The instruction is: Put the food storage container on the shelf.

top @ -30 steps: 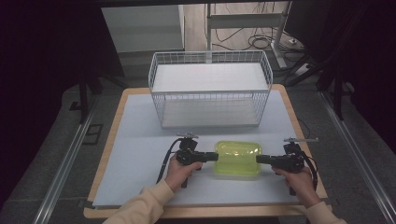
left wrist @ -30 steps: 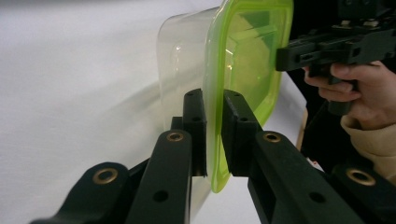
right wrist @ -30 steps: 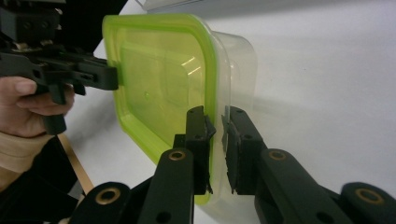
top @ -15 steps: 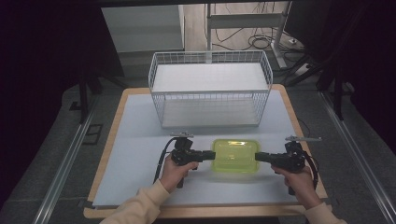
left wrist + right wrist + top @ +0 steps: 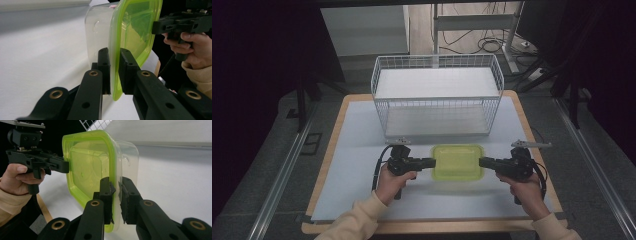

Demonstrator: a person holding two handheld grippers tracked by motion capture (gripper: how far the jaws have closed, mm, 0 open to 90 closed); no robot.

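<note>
A clear plastic container with a yellow-green lid (image 5: 458, 162) hangs level a little above the white mat, in front of the wire basket. My left gripper (image 5: 432, 162) is shut on the lid's left rim, and my right gripper (image 5: 482, 162) is shut on its right rim. In the left gripper view my jaws (image 5: 114, 56) pinch the green lid edge (image 5: 132, 32), with the right gripper (image 5: 156, 26) at the far rim. In the right gripper view my jaws (image 5: 115, 186) clamp the lid rim (image 5: 87, 165), with the left gripper (image 5: 66, 166) opposite.
A white wire basket (image 5: 437, 100) with a white floor stands at the back of the table, just beyond the container. The white mat (image 5: 357, 165) covers a wooden tabletop (image 5: 334, 112). Metal rails and dark floor lie on either side.
Both hands have risen a little with the container and carried it slightly toward the basket and to the left. Both grips are unchanged.
</note>
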